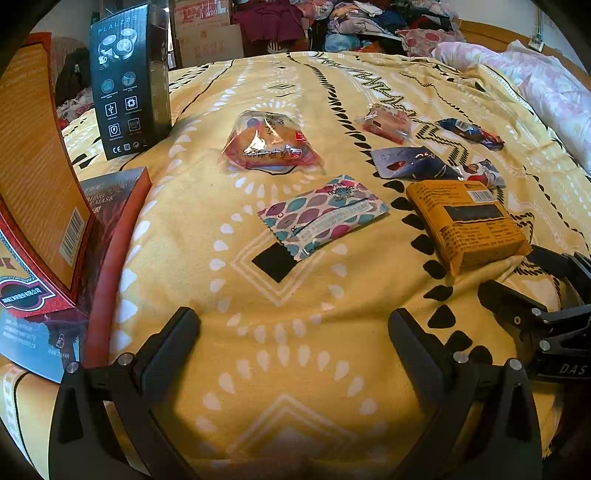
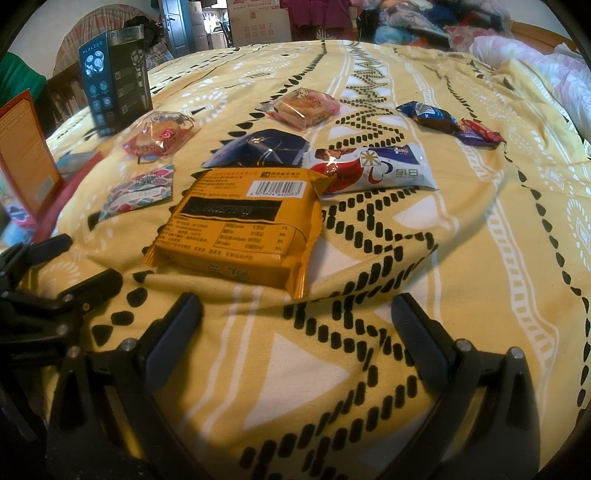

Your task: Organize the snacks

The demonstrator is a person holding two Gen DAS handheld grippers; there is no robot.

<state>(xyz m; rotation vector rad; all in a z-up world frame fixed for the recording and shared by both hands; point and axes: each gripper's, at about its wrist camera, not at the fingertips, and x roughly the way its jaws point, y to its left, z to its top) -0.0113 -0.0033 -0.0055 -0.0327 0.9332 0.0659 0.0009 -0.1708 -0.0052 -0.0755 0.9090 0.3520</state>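
Several snack packets lie on a yellow patterned bedspread (image 1: pixel 295 369). An orange packet (image 2: pixel 240 229) lies just ahead of my right gripper (image 2: pixel 295 314), which is open and empty; it also shows in the left wrist view (image 1: pixel 469 225). A dotted pastel packet (image 1: pixel 323 214) lies ahead of my left gripper (image 1: pixel 293 328), which is open and empty. Further off lie a clear-wrapped cake (image 1: pixel 271 142), a second cake (image 2: pixel 301 107), a navy packet (image 2: pixel 258 149), a white and red packet (image 2: pixel 373 168) and a dark blue wrapper (image 2: pixel 430 116).
A black product box (image 1: pixel 129 81) stands at the back left. Orange and red boxes (image 1: pixel 40 184) stand and lie at the left edge. The right gripper shows in the left wrist view (image 1: pixel 546 310). Piled clothes (image 1: pixel 369 22) and a pink quilt (image 1: pixel 546 81) lie at the back.
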